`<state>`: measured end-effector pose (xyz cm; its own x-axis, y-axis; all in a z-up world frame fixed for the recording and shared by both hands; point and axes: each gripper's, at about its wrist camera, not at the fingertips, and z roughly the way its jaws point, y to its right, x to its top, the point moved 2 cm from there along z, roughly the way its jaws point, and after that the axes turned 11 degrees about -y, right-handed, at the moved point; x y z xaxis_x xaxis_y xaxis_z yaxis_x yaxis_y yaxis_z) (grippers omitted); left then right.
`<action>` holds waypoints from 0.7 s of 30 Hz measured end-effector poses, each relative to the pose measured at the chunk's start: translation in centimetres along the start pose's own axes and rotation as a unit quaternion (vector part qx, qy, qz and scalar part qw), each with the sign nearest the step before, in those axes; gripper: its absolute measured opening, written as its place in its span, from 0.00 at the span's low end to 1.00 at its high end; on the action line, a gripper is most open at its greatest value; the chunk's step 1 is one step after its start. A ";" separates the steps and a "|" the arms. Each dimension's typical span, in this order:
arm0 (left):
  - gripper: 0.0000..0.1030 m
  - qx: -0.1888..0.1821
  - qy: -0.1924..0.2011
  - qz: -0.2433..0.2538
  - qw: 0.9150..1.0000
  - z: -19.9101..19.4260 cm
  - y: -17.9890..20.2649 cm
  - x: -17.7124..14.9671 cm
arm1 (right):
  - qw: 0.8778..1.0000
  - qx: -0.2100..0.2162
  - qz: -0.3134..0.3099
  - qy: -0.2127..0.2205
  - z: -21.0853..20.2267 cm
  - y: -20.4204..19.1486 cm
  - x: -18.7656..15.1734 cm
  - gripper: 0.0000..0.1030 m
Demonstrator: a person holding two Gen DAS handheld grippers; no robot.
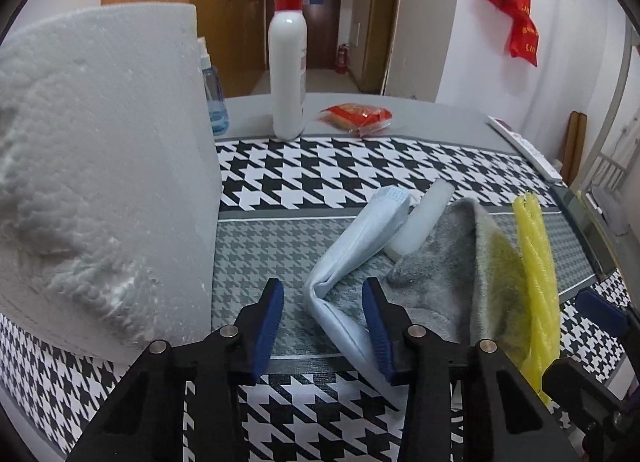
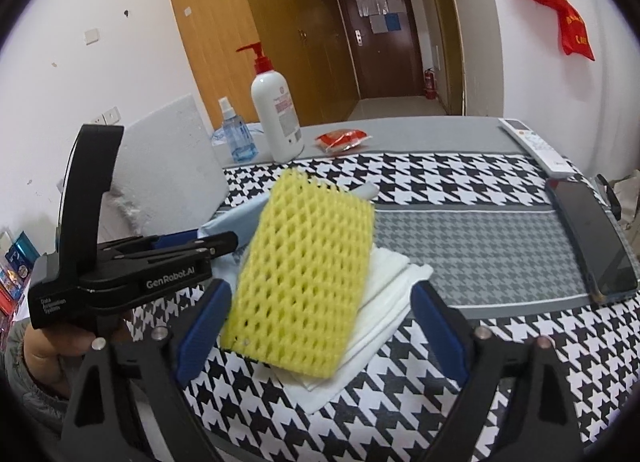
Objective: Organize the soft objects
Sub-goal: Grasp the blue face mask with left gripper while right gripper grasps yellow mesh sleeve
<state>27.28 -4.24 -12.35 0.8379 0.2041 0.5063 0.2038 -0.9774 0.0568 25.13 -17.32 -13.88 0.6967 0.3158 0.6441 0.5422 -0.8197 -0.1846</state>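
Two grippers: our left gripper (image 1: 322,326) is straddling the folded blue cloth (image 1: 352,258), unclenched; cloth's length running away beyond it. Right gripper (image 2: 320,326), released, is flanking the yellow foam net (image 2: 304,278).

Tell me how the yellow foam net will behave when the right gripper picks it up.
The yellow foam net is open mesh, so it is probably very light and squashes easily between the fingers. It looks bendy rather than stiff, so the free end may droop. It lies on folded white cloths, which might shift or lift with it.
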 end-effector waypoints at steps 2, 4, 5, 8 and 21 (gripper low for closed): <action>0.36 -0.003 -0.004 -0.001 1.000 0.3 -0.1 0.2 | 1.000 -0.001 0.001 -0.005 0.3 0.1 0.1 0.87; 0.28 -0.004 -0.007 -0.003 1.000 0.4 -0.2 0.1 | 1.000 -0.003 0.001 -0.012 0.9 0.1 0.3 0.80; 0.25 -0.004 -0.006 -0.003 1.000 0.4 -0.2 0.1 | 1.000 -0.002 0.000 -0.017 1.2 0.1 0.4 0.78; 0.17 -0.003 -0.004 0.001 1.000 0.4 -0.2 0.0 | 1.000 0.000 0.002 -0.024 1.7 0.2 0.4 0.77; 0.10 -0.019 0.008 0.002 1.000 -0.4 -0.6 -0.3 | 1.000 -0.007 0.002 -0.021 0.4 0.2 -0.1 0.29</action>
<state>26.75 -3.70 -12.20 0.8306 0.1986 0.5202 0.1803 -0.9798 0.0863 25.40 -17.36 -14.27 0.7178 0.3317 0.6121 0.5327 -0.8278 -0.1762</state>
